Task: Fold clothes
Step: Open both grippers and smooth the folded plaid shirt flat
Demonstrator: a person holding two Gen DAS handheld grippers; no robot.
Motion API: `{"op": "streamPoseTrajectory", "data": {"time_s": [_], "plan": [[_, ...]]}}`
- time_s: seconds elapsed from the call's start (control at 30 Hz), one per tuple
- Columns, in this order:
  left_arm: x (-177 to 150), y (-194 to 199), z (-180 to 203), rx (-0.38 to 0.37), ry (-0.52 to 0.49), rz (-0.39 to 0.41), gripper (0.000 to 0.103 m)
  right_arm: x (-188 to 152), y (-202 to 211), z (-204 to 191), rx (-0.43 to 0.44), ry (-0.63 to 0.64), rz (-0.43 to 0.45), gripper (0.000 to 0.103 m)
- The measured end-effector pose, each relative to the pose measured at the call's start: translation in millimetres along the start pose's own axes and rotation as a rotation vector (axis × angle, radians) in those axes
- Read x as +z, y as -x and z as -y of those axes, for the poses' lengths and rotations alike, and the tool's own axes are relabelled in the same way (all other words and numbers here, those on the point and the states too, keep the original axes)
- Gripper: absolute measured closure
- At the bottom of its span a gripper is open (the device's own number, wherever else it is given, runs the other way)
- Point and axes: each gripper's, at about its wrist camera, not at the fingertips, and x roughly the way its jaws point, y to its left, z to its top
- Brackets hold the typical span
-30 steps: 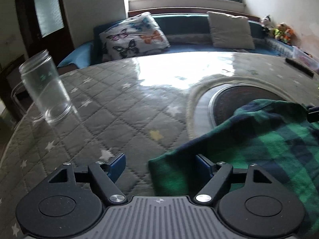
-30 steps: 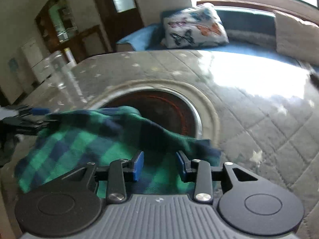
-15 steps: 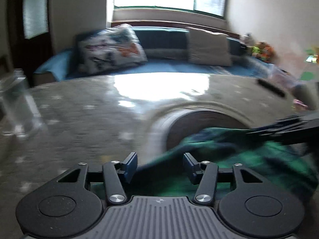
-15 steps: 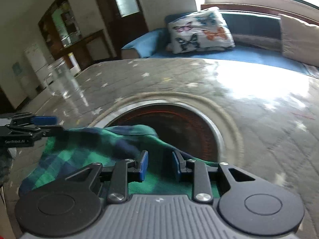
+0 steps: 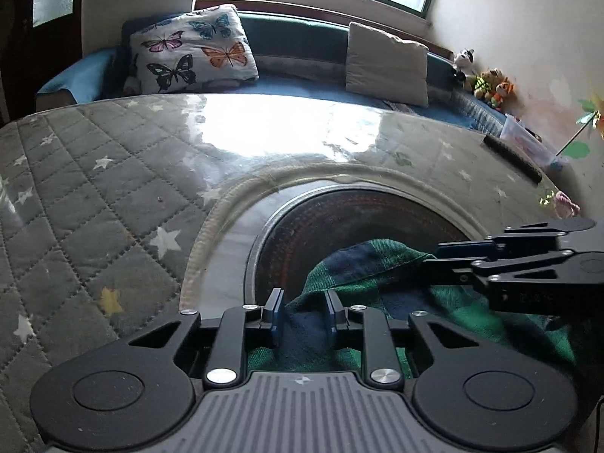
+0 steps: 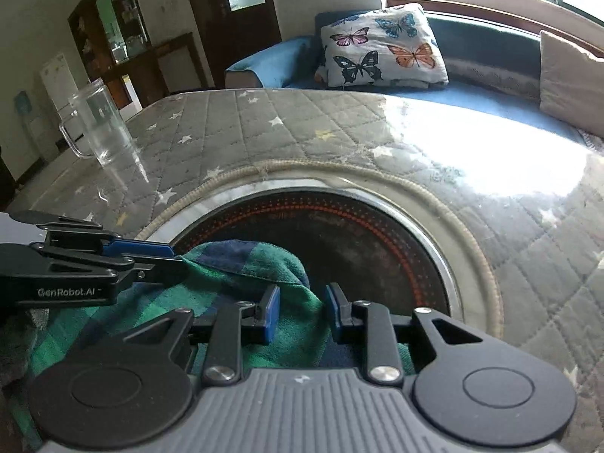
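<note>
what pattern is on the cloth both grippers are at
The cloth is green and navy plaid, clearest in the right wrist view.

Left gripper (image 5: 302, 311) jaws just closing, right gripper (image 6: 302, 311) narrowed, both angled down

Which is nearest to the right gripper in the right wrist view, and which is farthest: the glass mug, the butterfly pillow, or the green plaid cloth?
From the right gripper:
1. Green plaid cloth: between the fingers, low in the view.
2. Glass mug: far left, on the quilted table cover.
3. Butterfly pillow: beyond the table, on the blue couch, top centre.
</note>
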Motion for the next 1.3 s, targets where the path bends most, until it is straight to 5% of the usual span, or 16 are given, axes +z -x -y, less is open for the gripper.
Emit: {"op": "streamPoseTrajectory", "data": {"time_s": [0.53,1.0,1.3], "plan": [[-54,64,20,0.019,-0.101,0.037,0.077,-49,43,-84,0.086,0.303,-0.050,0.066],[-128,121,14,0.096,-0.053,0.097,0.074,-120,87,-142,0.178,0.444,-0.005,0.058],[-145,138,9,0.109,0.001,0.122,0.072,-134,115,-95,0.099,0.248,0.073,0.055]]}}
